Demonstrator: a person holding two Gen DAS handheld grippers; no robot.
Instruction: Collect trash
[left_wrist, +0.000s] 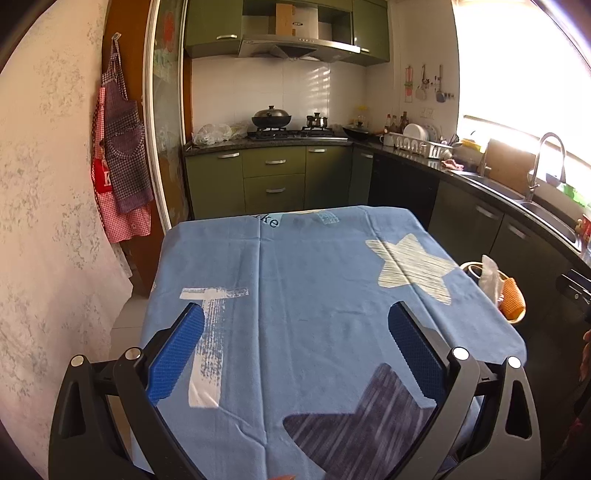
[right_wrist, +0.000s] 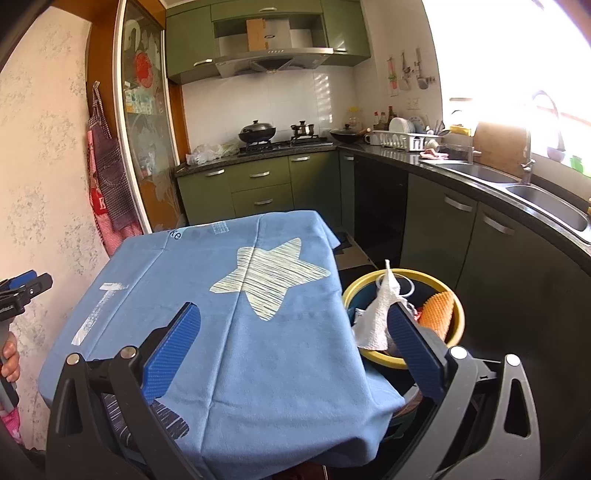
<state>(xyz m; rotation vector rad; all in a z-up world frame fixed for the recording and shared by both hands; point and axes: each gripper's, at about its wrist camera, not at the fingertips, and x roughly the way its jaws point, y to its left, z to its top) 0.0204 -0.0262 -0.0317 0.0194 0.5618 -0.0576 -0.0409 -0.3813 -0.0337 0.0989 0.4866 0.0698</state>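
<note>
**Both grippers hanging open over a cleared table, trash sitting in the bin**

Left wrist view: The left gripper (left_wrist: 295, 325) is being held above a table draped in a blue cloth (left_wrist: 295, 280) printed with stars. Its blue-padded jaws are standing wide apart, with nothing between them. No trash is being shown on the cloth. Off the table's right edge, the bin (left_wrist: 517, 317) is being glimpsed, with a white tissue (left_wrist: 489, 275) and an orange piece (left_wrist: 513, 295) sticking up out of it. A kitchen counter, stove and sink are lying well beyond.

Right wrist view: The right gripper (right_wrist: 295, 325) is being held near the table's right edge, its jaws also spread and empty. The right finger is overlapping the yellow-rimmed bin (right_wrist: 456, 325) in the picture; whether it is touching the tissue (right_wrist: 376, 314) cannot be told. The tissue is standing tall above the rim, beside the orange piece (right_wrist: 439, 310). The left gripper (right_wrist: 22, 291) is being seen at the far left, gripped by a hand (right_wrist: 11, 360).

Risks, as judged: the tissue is being poorly contained, so a passing finger could be snagging it and dragging it back out. The cloth is hanging loosely over the edges, so a low sweep could be catching a fold and pulling it toward the bin. The bin is sitting just beside the table and could be getting knocked by the right gripper.
</note>
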